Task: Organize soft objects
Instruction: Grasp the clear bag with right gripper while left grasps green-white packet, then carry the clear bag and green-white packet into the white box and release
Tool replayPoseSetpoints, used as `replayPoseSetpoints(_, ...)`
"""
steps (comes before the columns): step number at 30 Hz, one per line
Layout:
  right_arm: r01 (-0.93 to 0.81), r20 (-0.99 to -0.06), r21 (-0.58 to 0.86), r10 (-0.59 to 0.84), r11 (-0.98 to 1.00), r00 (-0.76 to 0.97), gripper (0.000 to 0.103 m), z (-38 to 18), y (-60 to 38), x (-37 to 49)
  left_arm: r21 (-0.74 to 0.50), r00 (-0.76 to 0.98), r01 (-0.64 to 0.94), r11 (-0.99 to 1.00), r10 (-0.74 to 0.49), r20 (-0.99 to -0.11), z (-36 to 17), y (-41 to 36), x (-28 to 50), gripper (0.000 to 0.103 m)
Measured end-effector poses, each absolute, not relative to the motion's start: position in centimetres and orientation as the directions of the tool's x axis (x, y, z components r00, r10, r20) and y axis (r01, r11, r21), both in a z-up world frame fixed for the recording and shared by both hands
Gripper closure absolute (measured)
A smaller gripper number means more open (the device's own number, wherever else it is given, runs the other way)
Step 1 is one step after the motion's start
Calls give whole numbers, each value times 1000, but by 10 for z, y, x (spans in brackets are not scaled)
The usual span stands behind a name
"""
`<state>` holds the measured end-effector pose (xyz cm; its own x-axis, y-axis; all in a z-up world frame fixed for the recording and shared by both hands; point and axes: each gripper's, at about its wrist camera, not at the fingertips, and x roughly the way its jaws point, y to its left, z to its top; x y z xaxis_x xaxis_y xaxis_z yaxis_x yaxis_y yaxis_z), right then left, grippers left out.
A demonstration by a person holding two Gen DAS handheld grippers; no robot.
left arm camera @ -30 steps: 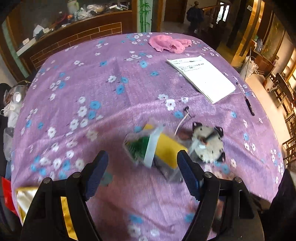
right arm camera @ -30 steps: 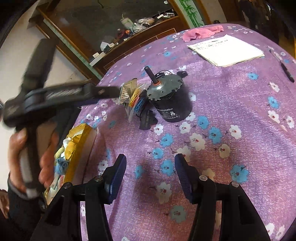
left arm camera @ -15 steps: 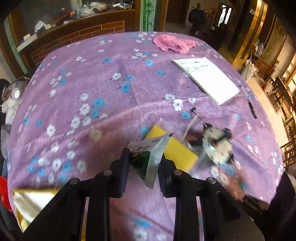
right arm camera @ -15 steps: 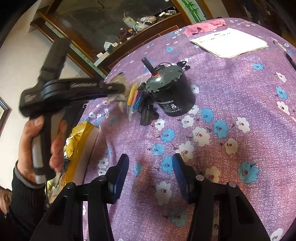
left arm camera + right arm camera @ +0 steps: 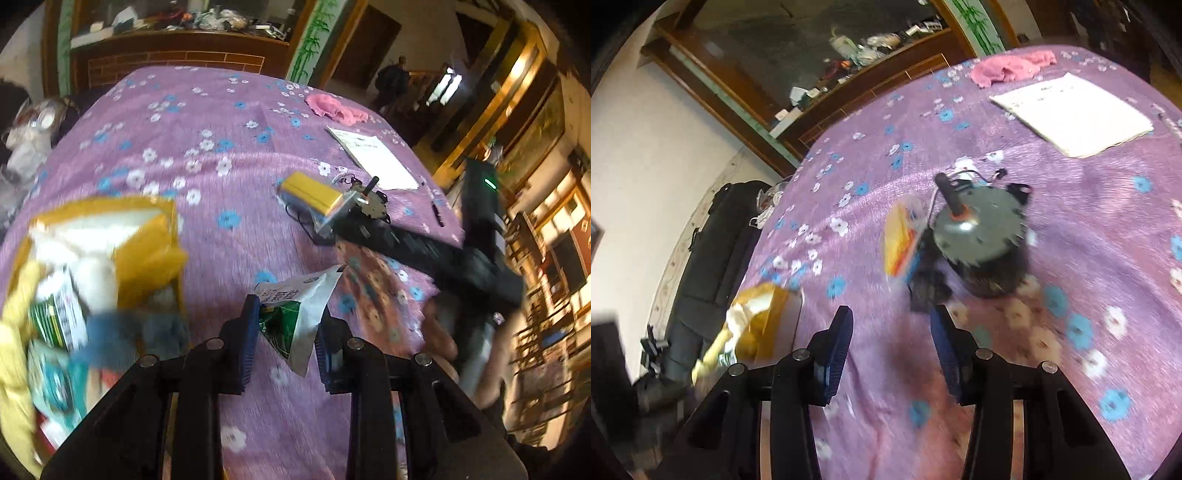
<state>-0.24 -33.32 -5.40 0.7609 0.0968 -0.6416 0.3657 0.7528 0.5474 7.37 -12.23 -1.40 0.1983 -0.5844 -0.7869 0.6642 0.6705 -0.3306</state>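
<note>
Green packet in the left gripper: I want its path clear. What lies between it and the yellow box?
In the left wrist view, only bare purple tablecloth separates the green packet, held by the left gripper, from the yellow box.

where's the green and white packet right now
In the left wrist view the green and white packet is pinched between the left gripper fingers, lifted above the purple tablecloth, right of the yellow box.
</note>
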Motion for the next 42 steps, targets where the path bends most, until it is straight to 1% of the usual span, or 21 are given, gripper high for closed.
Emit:
replayPoseSetpoints(1,377,-647,541,86,752,758,58,-55,-333,5,-344,197,659,669,-595,-779,-15,-117,72,78)
replayPoseSetpoints(4,420,-669,517,46,746,741,59,-57,-329,24,-331,227,653,681,-593,-773,-17,-108,67,78)
replayPoseSetpoints(5,429,-675,512,40,744,737,64,-58,-327,28,-335,222,655,678,-596,-772,-18,-105,68,78)
replayPoseSetpoints(7,455,-682,482,-6,749,731,67,-59,-323,34,-351,212,652,673,-605,-767,-20,-101,68,78)
replayPoseSetpoints(9,483,-685,439,-65,758,725,72,-57,-319,38,-338,219,659,672,-601,-768,-20,-101,67,78)
replayPoseSetpoints(10,500,-693,426,-83,754,716,78,-59,-318,41,-339,219,660,670,-604,-766,-21,-100,66,78)
replayPoseSetpoints(14,506,-691,394,-117,767,714,85,-57,-309,41,-348,209,668,657,-615,-760,-20,-96,61,78)
replayPoseSetpoints(18,467,-667,439,-70,767,742,87,-54,-299,24,-348,216,665,661,-616,-758,-18,-90,56,78)
replayPoseSetpoints(23,392,-625,496,5,775,781,88,-49,-277,-24,-344,231,656,672,-612,-756,-17,-84,50,78)
replayPoseSetpoints(26,357,-613,508,38,783,790,87,-50,-264,-50,-336,236,653,679,-604,-762,-18,-81,43,78)
replayPoseSetpoints(31,288,-590,523,97,802,801,87,-46,-250,-80,-325,255,658,679,-607,-753,-4,-68,29,78)
replayPoseSetpoints(33,257,-572,531,117,807,812,87,-39,-246,-85,-313,280,655,688,-606,-744,6,-59,25,78)
replayPoseSetpoints(36,192,-539,538,160,821,827,87,-26,-238,-87,-334,289,652,681,-630,-721,21,-41,27,78)
replayPoseSetpoints(38,138,-518,537,196,832,832,87,-19,-230,-82,-297,335,639,710,-604,-723,30,-29,31,78)
replayPoseSetpoints(42,78,-511,530,244,845,824,87,-13,-210,-70,-234,399,605,761,-544,-738,39,-7,47,78)
